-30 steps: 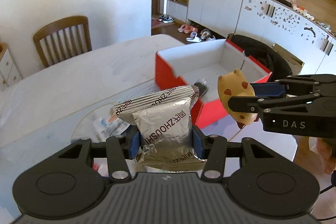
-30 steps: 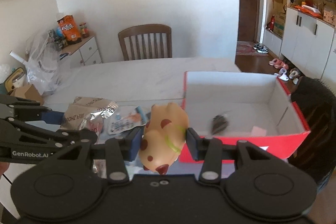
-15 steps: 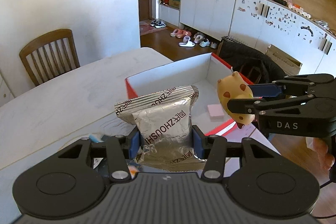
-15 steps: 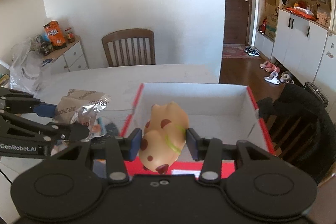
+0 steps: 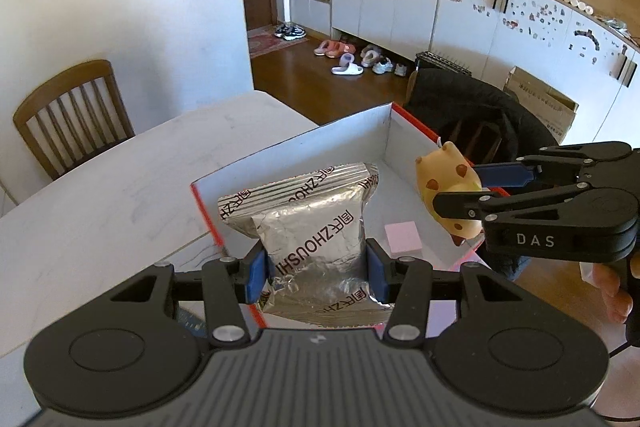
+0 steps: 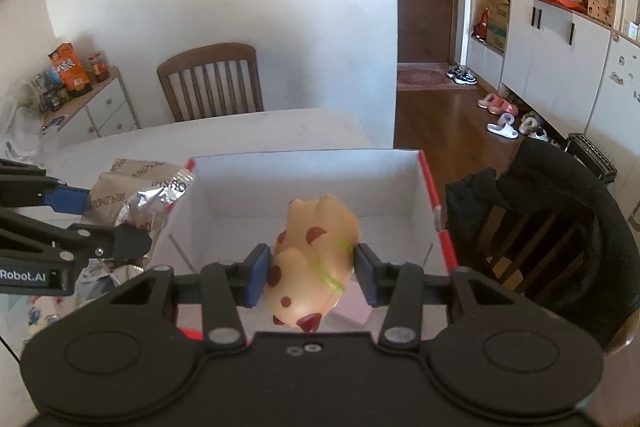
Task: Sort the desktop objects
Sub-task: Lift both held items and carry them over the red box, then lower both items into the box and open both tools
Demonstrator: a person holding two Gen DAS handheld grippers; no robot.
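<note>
Your left tongs [image 5: 316, 267] grasp the foil packet [image 5: 312, 227], your right tongs [image 6: 306, 273] the spotted toy [image 6: 316, 267]; lower both inside the red box [image 5: 288, 155] before releasing.

White marble-look table [image 5: 120, 187] fills the left and centre of the left wrist frame. A red box with a white interior [image 5: 384, 143] stands on it at centre frame, at the table's right end. In the right wrist frame, printed packets [image 6: 44, 307] lie on the tabletop at lower left, partly hidden; their details cannot be read.
</note>
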